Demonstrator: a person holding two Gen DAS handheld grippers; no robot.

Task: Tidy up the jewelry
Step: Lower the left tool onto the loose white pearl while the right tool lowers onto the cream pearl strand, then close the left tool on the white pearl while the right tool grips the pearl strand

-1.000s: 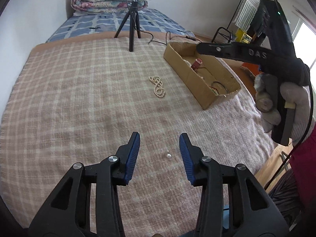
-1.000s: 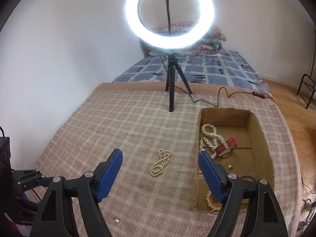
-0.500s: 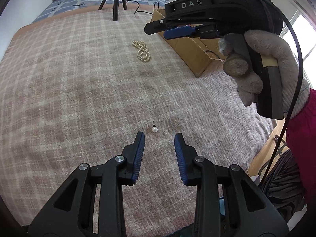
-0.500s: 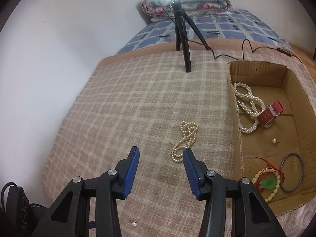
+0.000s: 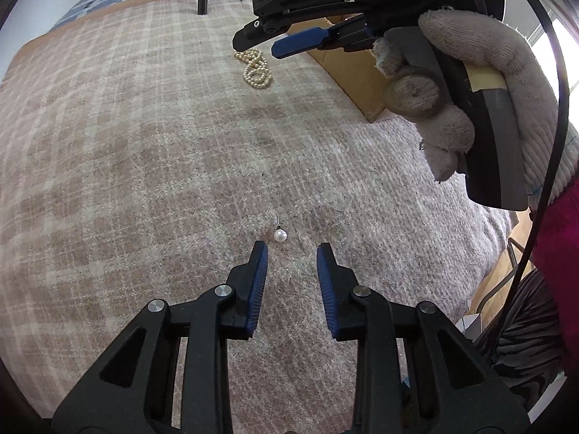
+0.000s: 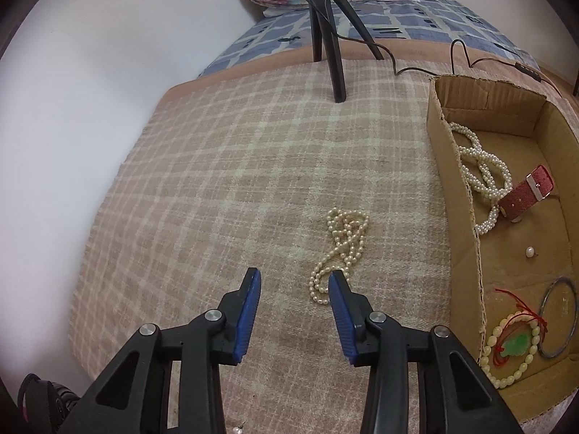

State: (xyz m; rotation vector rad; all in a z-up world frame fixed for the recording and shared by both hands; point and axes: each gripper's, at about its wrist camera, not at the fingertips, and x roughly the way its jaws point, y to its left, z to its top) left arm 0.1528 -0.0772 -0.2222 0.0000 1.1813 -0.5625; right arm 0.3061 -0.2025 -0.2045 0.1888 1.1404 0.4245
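Pearl earring (image 5: 279,235) lies on the plaid blanket (image 5: 144,144) just ahead of the left gripper (image 5: 292,247), jaws spread and empty, while the right gripper (image 6: 294,277), likewise spread, has the pearl necklace (image 6: 340,249) beside its right jaw, cardboard box (image 6: 466,195) farther right.

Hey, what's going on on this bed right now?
Someone is tidying jewelry into a cardboard box. The left gripper, open, hovers just short of a loose pearl earring on the blanket. The right gripper, also open, is beside a pearl necklace on the blanket. Neither holds anything.
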